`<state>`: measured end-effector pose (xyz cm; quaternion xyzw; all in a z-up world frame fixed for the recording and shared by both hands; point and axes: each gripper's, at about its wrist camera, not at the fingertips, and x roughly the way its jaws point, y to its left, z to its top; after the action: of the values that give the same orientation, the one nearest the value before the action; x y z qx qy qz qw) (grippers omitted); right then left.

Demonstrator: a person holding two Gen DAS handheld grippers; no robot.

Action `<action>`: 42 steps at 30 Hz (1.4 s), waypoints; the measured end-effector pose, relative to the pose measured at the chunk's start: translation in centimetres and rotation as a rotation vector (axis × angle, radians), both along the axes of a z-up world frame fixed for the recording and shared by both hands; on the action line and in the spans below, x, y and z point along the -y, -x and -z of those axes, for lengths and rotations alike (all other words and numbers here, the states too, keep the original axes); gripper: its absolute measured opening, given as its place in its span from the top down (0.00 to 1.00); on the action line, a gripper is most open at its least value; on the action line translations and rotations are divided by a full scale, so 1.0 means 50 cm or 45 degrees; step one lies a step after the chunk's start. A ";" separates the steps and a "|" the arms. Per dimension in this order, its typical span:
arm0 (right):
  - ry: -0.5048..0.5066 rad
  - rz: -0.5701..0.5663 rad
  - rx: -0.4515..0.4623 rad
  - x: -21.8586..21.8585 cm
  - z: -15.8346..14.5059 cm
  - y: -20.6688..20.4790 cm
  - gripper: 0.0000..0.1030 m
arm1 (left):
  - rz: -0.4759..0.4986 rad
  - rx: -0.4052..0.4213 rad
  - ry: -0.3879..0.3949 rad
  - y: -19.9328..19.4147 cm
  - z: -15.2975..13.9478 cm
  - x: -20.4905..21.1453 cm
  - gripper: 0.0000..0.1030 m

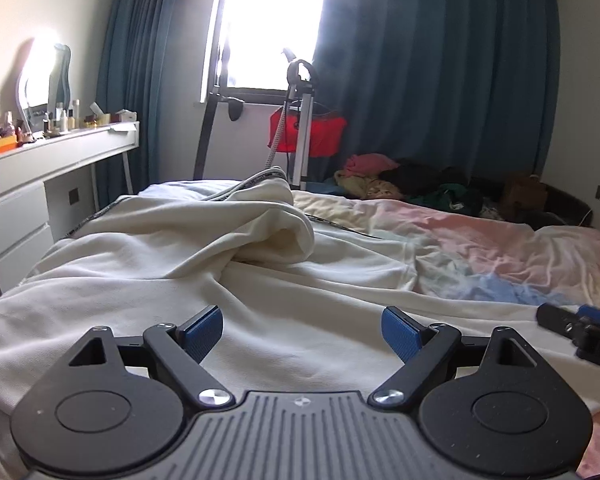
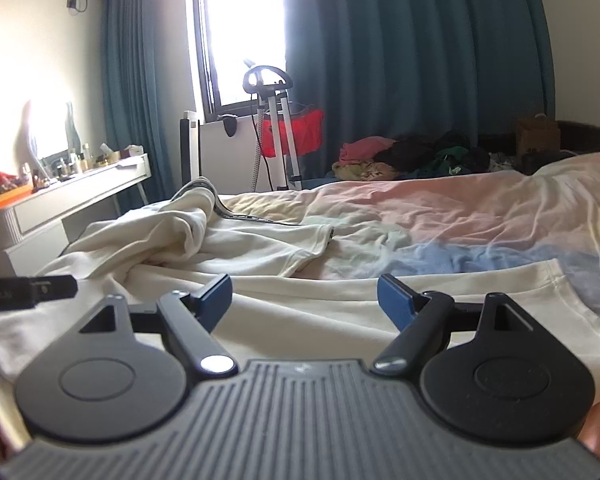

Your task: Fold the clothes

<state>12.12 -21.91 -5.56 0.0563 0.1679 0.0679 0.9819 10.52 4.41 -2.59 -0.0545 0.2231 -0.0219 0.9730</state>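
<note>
Left gripper (image 1: 302, 334): we hold it low over the garment, its blue pads (image 1: 204, 330) spread wide, nothing between them.
Right gripper (image 2: 304, 300): ours too, jaws released and wide apart, with only cloth beneath them.
Garment (image 1: 260, 280): a cream piece spread over the near part of the bed, bunched into a raised fold toward the far left; in the right wrist view its hem runs off to the right.
Bed (image 2: 480, 216): we see a rumpled sheet in pink, blue and pale yellow under the garment.
Clothes pile (image 2: 404, 156): pink, dark and green items heaped at the bed's far edge, well apart from both grippers.
Desk (image 1: 60, 156): white, left of the bed, crowded with bottles.
Curtain (image 1: 440, 72): dark blue, behind the bed.
</note>
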 end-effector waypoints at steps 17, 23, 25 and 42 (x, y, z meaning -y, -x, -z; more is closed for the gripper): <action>-0.391 -0.213 -0.431 -0.021 0.068 -0.233 0.42 | 0.040 -0.031 0.097 -0.013 -0.018 -0.096 0.09; -0.465 0.035 -0.528 -0.081 0.140 -0.442 0.44 | -0.032 -0.081 0.210 -0.048 0.016 -0.141 0.09; -0.346 0.112 -0.537 -0.117 0.165 -0.493 0.47 | -0.030 -0.106 0.227 -0.065 0.031 -0.143 0.09; -0.083 0.476 -0.273 0.065 0.015 -0.536 0.88 | -0.143 -0.183 0.371 -0.104 0.093 -0.153 0.09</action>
<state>38.93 -25.18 -6.33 0.1249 0.2557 -0.1164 0.9516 15.74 12.08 -7.24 -0.2089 0.2830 0.0044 0.9361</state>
